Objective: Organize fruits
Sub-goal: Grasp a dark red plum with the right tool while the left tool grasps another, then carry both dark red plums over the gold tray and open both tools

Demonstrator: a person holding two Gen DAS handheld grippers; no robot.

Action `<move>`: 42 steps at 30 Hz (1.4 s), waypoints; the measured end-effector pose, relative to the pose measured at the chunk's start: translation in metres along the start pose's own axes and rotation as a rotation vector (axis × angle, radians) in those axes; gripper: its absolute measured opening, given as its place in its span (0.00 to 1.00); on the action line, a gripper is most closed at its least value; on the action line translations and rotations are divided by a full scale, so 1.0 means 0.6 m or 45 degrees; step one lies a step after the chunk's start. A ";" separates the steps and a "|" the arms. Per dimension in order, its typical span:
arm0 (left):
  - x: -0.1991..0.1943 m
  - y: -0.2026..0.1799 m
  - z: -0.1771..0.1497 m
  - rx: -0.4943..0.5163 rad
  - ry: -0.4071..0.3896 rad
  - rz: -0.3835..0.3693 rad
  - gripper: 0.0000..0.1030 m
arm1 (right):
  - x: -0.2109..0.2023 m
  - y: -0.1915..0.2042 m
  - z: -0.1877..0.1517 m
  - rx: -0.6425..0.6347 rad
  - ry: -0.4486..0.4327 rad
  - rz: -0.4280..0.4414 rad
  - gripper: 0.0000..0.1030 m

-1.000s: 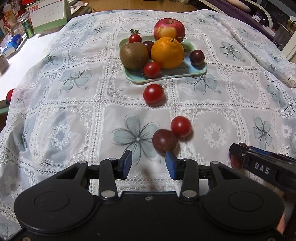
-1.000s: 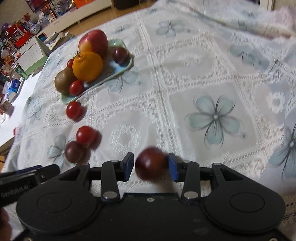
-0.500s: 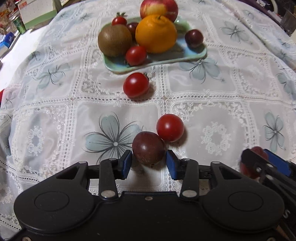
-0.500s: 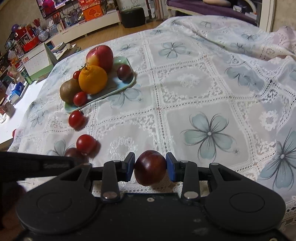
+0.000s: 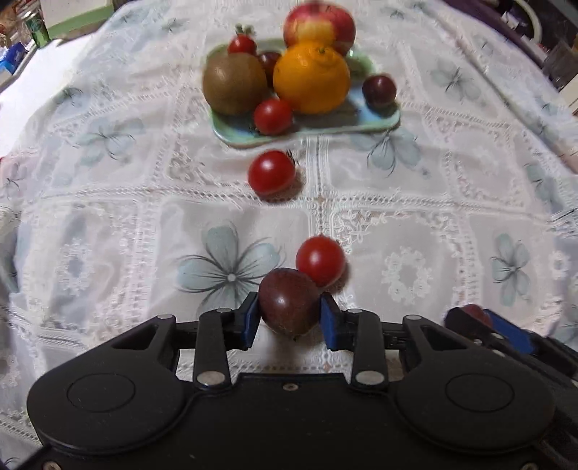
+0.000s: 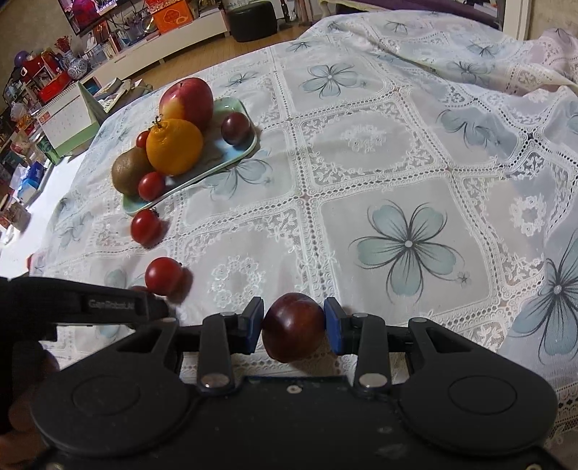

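On the lace-covered surface (image 6: 397,152), a green tray (image 6: 236,108) carries an apple (image 6: 188,99), orange (image 6: 174,146) and kiwi (image 6: 128,173). The left claw (image 5: 289,320) grips a dark plum (image 5: 287,307); the right claw (image 6: 292,327) clamps a red plum (image 6: 292,332).

A white lace tablecloth (image 6: 408,152) printed with blue flowers covers the table. Beyond its far edge lies a wooden floor (image 6: 202,61), where a black ottoman (image 6: 253,18) stands. Left of the ottoman runs a long low white cabinet (image 6: 151,47), and a desk calendar (image 6: 67,119) sits at the cloth's far left corner.
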State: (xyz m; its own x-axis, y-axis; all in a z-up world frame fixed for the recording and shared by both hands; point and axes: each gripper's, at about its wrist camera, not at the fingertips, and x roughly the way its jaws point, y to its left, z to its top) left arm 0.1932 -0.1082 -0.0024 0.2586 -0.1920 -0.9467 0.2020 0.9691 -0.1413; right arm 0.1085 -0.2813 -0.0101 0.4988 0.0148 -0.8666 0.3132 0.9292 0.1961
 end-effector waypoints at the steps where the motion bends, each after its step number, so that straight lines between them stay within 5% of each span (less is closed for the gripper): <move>1: -0.015 0.002 -0.003 0.005 -0.021 0.000 0.42 | -0.002 0.000 0.001 0.004 0.009 0.012 0.37; 6: -0.082 0.014 -0.029 0.036 -0.089 0.015 0.42 | -0.021 0.006 0.002 0.001 0.041 0.043 0.37; 19: -0.164 0.073 -0.179 0.077 -0.082 -0.036 0.42 | -0.097 0.044 -0.034 -0.147 0.208 0.155 0.37; 31: -0.161 0.147 -0.299 -0.006 -0.033 0.046 0.42 | -0.136 0.062 -0.109 -0.318 0.391 0.170 0.37; 42: -0.138 0.147 -0.345 -0.012 0.021 0.053 0.42 | -0.140 0.109 -0.186 -0.449 0.525 0.207 0.37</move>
State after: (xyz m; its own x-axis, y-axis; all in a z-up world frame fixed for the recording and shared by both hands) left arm -0.0062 0.0250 0.0035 0.2511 -0.1492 -0.9564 0.1825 0.9776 -0.1046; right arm -0.0032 -0.1804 0.0244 0.1389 0.2451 -0.9595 -0.0652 0.9690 0.2381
